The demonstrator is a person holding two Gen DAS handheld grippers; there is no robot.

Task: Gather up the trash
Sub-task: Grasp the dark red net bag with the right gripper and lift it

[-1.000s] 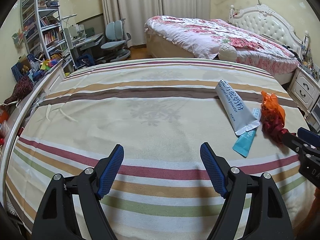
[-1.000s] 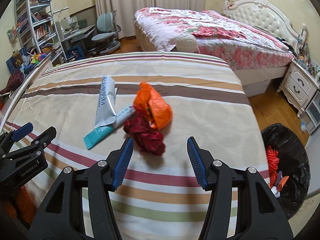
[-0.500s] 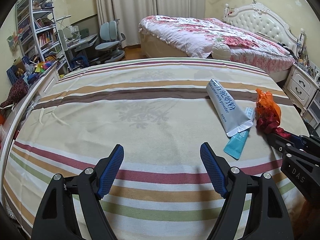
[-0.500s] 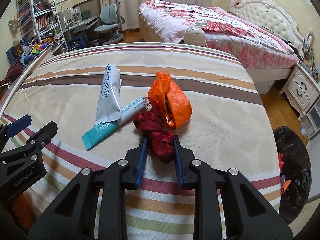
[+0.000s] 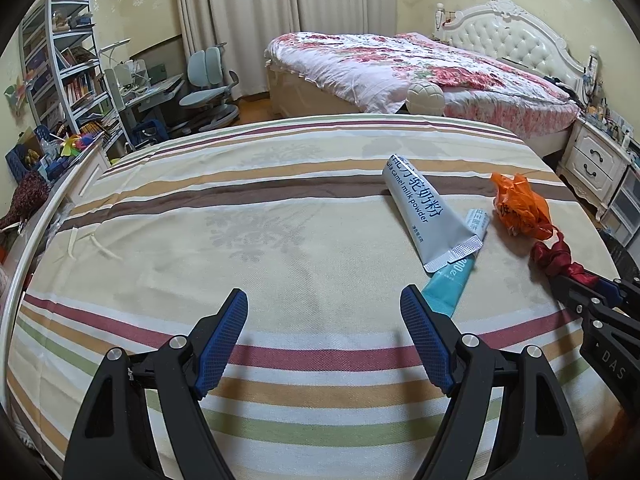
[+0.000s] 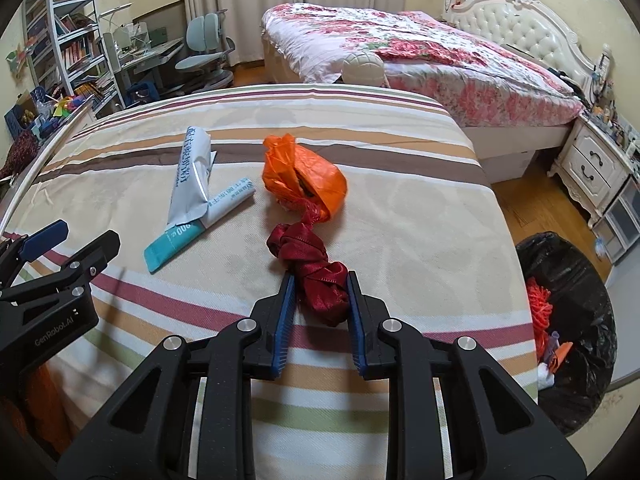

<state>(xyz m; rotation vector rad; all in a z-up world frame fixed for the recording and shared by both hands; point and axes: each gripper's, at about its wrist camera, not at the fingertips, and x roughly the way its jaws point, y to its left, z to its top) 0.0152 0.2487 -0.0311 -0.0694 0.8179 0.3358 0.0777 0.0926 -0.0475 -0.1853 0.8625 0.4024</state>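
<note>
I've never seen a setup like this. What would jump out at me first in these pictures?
Probably the right gripper, shut on a dark red ribbon that trails from an orange bag in the middle of the striped bedspread. Left of the bag lie a silver pouch and a teal tube, while the left gripper hangs open over bare stripes. On the floor to the right waits a black bin already holding scraps.

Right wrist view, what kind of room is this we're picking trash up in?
Most likely a home bedroom, perhaps shared with a child. A bed with a floral cover and tufted headboard stands behind, a nightstand beside it, and a desk with bookshelves on the left.
</note>
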